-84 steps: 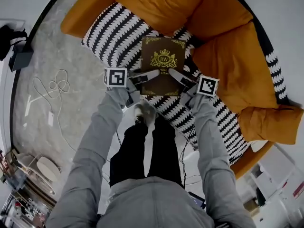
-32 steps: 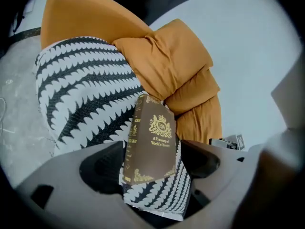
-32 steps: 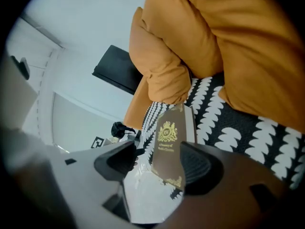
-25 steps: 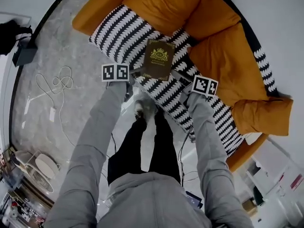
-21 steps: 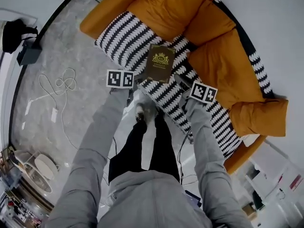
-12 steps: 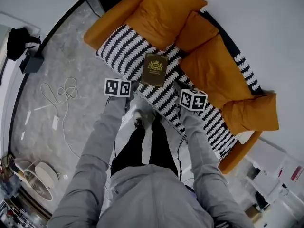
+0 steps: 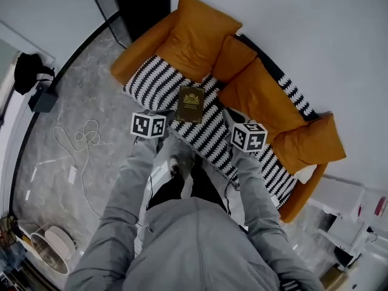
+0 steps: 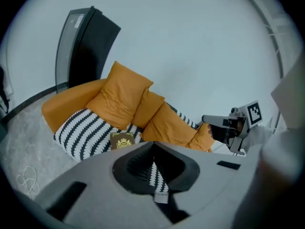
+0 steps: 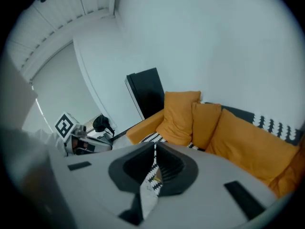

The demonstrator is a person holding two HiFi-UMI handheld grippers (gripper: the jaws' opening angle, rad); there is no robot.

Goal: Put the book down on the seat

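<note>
The book (image 7: 190,104) is lying face up on the striped seat (image 7: 148,83) of the sofa, just in front of the orange cushions (image 7: 200,35). It is being touched by neither tool, so the putting-down is being judged complete. The left gripper (image 7: 171,111) and the right gripper (image 7: 226,111) are being held to either side of the book and clear of it. The jaws of each have just been closing and are being held together on nothing, presumably because nothing is left to carry. Both arms are being stretched forward from the body, sleeves roughly parallel, with the grippers being pointed slantwise down toward the seat.
</note>
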